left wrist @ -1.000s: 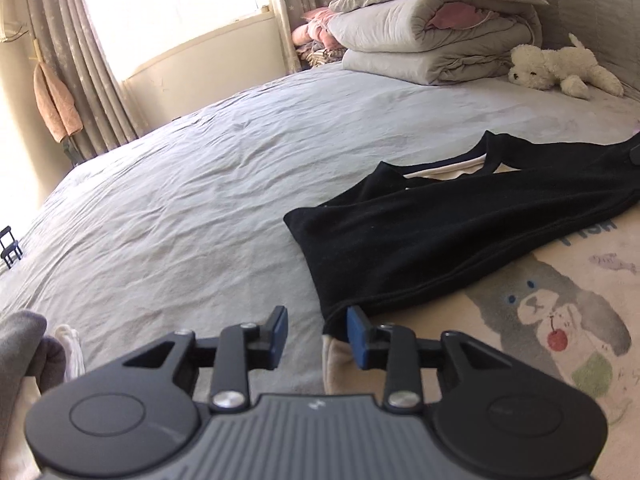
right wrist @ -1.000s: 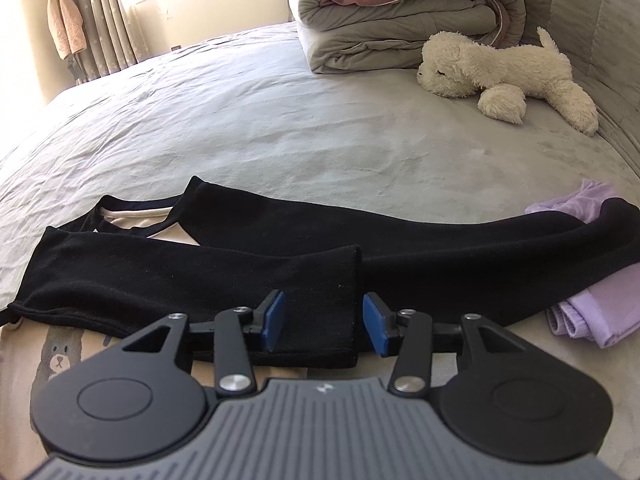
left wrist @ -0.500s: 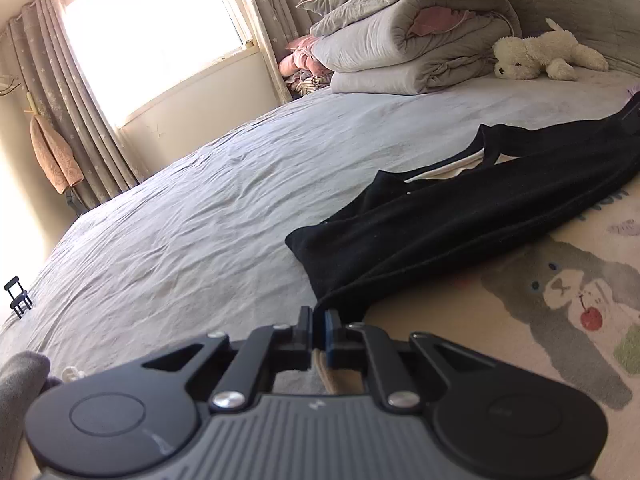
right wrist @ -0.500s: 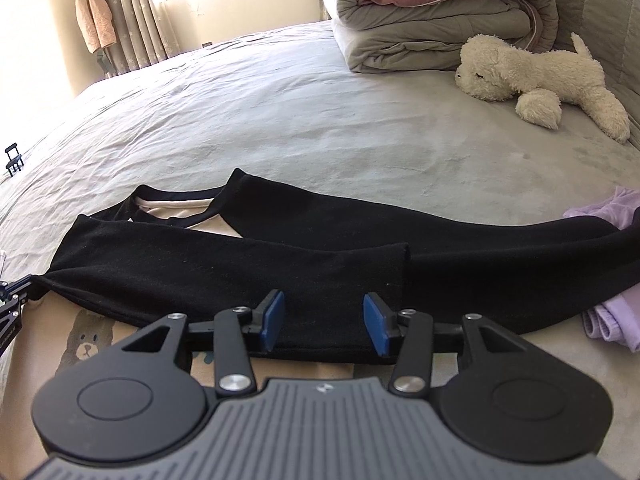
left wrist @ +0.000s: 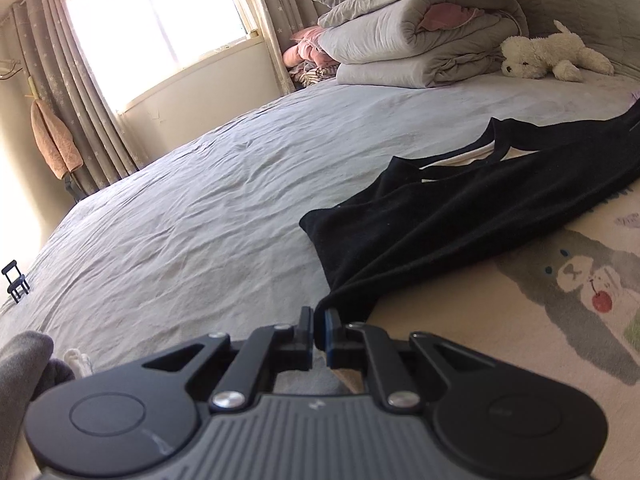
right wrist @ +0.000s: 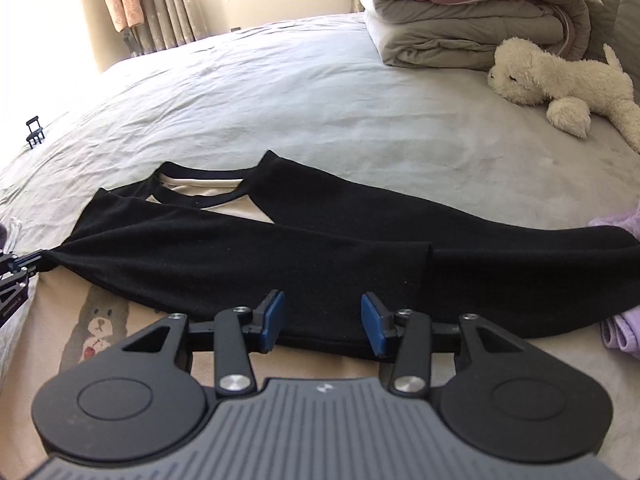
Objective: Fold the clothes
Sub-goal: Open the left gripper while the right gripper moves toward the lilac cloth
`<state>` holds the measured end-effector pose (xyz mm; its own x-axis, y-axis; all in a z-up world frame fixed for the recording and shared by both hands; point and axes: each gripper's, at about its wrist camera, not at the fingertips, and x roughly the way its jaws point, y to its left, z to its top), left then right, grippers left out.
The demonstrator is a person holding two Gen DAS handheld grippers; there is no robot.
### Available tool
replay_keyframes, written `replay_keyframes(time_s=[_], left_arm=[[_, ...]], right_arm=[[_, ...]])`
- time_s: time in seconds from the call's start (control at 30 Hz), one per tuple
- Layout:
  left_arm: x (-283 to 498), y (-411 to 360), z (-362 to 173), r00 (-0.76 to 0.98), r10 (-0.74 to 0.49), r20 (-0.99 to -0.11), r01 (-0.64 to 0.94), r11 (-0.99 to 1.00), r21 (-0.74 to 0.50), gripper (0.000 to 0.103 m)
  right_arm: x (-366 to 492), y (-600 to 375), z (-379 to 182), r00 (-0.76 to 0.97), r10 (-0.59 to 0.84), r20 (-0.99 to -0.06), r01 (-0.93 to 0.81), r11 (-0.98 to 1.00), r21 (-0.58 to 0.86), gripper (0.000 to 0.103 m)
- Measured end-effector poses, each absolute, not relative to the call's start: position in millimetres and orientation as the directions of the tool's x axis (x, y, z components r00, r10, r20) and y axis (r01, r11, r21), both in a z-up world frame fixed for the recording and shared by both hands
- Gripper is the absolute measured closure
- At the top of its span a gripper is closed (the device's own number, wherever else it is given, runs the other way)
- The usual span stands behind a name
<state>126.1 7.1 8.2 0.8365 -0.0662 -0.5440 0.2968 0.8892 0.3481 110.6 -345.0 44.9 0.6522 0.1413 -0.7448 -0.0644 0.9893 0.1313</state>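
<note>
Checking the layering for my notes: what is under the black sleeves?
Under the black sleeves lies the shirt's cream body, its bear print partly showing. Beneath the right one, purple cloth pokes out. The rest is covered.

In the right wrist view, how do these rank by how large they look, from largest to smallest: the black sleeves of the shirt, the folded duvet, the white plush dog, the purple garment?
1. black sleeves
2. folded duvet
3. white plush dog
4. purple garment, though the frame edge cuts it off, so its rank is unsure.

The sleeves lie nearest the camera, which enlarges them.
</note>
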Motion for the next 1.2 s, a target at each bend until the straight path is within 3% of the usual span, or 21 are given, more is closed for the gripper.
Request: replay_keyframes(time_s=[0.1,0.37,0.43,0.5,0.57,0.67,0.8,1.07,1.2], left_arm=[[123,2,0,0.844,-0.044,-0.534,0.303,0.861,0.408,0.097],[114,-11,-6,0.845,-0.036,-0.533,0.345,0.799,0.492,0.095],[114,-8,0,0.834,-0.05,-0.55,0.355,0.811,0.465,0.09],[115,-3,6,0.826,-0.058,-0.56,0.354,0.827,0.436,0.072],[117,3,12,0.817,-0.066,-0.573,0.352,0.843,0.406,0.063],[120,12,24,0.801,-0.094,-0.592,0.346,0.879,0.329,0.063],[122,18,35,0.797,-0.128,-0.59,0.332,0.91,0.25,0.062],[131,32,42,0.78,-0.146,-0.609,0.277,0.952,0.127,0.062],[133,35,42,0.773,-0.147,-0.617,0.264,0.959,0.102,0.062]], right_arm=[[119,-342,31,0.585,0.106,-0.804,-0.055,0.994,0.09,0.062],[117,-353,34,0.595,0.125,-0.794,-0.038,0.991,0.128,0.062],[113,-369,45,0.643,0.111,-0.758,0.009,0.988,0.153,0.055],[106,-398,59,0.696,0.062,-0.716,0.111,0.975,0.193,0.046],[96,-440,65,0.718,-0.034,-0.695,0.283,0.927,0.247,0.042],[71,-507,64,0.689,-0.206,-0.694,0.56,0.76,0.33,0.042],[40,-565,56,0.62,-0.383,-0.685,0.753,0.537,0.381,0.042],[15,-628,24,0.676,-0.42,-0.606,0.729,0.264,0.631,0.042],[19,-632,19,0.694,-0.451,-0.562,0.709,0.287,0.645,0.042]])
